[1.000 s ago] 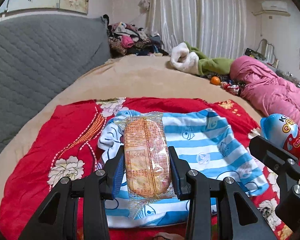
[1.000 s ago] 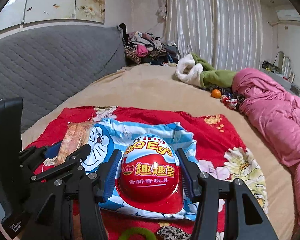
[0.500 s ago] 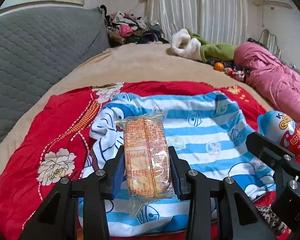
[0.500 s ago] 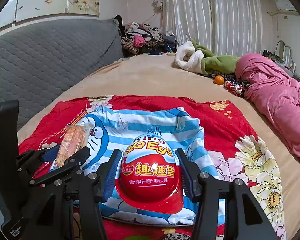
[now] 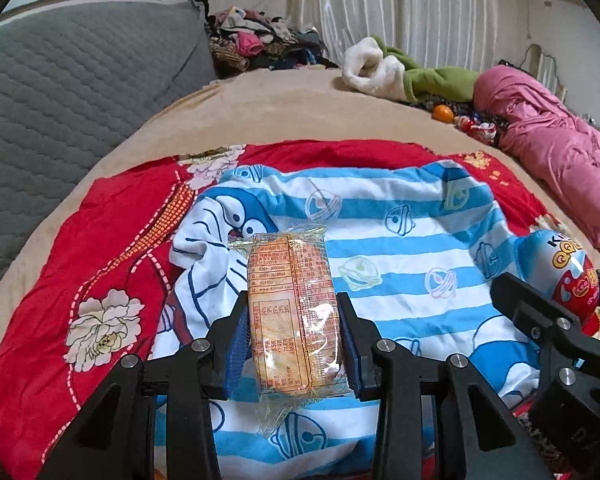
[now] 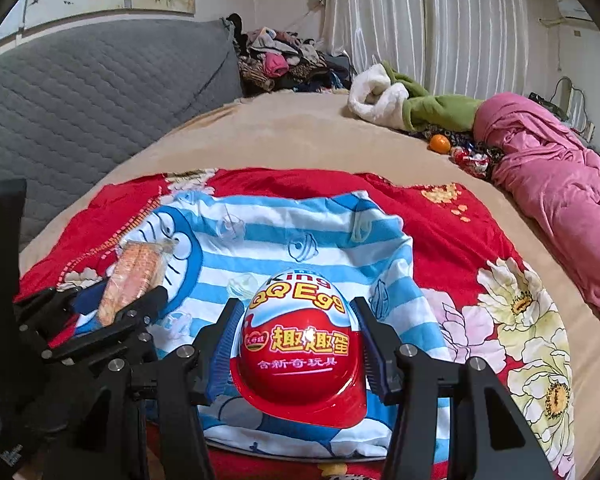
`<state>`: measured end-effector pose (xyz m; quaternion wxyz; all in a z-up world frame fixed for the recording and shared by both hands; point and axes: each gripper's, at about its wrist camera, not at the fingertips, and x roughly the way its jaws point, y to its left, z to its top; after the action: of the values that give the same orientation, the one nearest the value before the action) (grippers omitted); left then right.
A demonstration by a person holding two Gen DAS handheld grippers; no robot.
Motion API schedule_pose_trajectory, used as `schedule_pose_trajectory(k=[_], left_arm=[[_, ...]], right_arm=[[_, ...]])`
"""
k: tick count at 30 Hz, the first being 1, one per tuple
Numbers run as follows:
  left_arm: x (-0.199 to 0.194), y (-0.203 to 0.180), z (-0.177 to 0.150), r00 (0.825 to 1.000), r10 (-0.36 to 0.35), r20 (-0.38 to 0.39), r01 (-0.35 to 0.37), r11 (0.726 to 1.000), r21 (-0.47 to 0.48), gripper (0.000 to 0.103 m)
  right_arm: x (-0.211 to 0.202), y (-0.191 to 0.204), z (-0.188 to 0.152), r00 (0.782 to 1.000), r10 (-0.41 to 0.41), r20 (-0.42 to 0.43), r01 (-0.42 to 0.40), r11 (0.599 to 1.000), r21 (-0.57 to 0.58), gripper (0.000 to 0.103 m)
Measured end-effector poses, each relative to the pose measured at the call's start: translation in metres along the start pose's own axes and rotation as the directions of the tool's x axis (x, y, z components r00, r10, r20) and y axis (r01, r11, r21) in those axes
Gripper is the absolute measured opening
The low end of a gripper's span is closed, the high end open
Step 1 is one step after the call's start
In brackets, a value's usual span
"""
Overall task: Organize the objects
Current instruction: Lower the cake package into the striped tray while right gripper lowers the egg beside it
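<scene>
The blue-striped cartoon cloth (image 5: 400, 232) is lying rumpled over the red floral blanket (image 5: 112, 248), taking up the centre of both views. Its folds are giving an uneven landing surface, so anything set down on it is at risk of tipping or rolling.

The right gripper (image 6: 296, 344) is clamping the red toy egg (image 6: 300, 340) by its curved sides, above the cloth's near edge at 6 o'clock. That smooth shell is liable to slip or roll away on release.

The left gripper (image 5: 294, 344) is pinching the wrapped snack packet (image 5: 292, 312) over the cloth at 7 o'clock. The loose film is crinkling, so the packet could slide. The grippers are working just beside each other; a collision is possible.
</scene>
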<state>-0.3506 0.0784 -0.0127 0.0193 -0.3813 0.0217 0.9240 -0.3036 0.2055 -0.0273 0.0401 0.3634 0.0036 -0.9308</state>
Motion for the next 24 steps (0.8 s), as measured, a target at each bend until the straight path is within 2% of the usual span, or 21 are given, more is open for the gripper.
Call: schedule_pose_trajectory(k=[9, 14, 18, 24], left_arm=[[0.022, 0.004, 0.005, 0.999, 0.005, -0.052, -0.005, 1.000, 0.006, 0.042], [0.040, 0.002, 0.005, 0.993, 0.008, -0.120, -0.005, 1.000, 0.025, 0.042], [0.052, 0.004, 0.005, 0.990, 0.017, -0.141, -0.014, 1.000, 0.018, 0.042], [0.065, 0.006, 0.003, 0.986, 0.011, -0.164, -0.010, 1.000, 0.008, 0.042]], right_arm=[[0.019, -0.003, 0.003, 1.000, -0.006, -0.031, 0.005, 1.000, -0.020, 0.055], [0.041, -0.001, 0.003, 0.996, -0.014, -0.085, 0.010, 0.999, -0.039, 0.055], [0.061, 0.000, 0.001, 0.991, -0.018, -0.134, 0.012, 0.999, -0.044, 0.054], [0.073, 0.000, 0.001, 0.988, -0.020, -0.155, 0.014, 0.999, -0.040, 0.055]])
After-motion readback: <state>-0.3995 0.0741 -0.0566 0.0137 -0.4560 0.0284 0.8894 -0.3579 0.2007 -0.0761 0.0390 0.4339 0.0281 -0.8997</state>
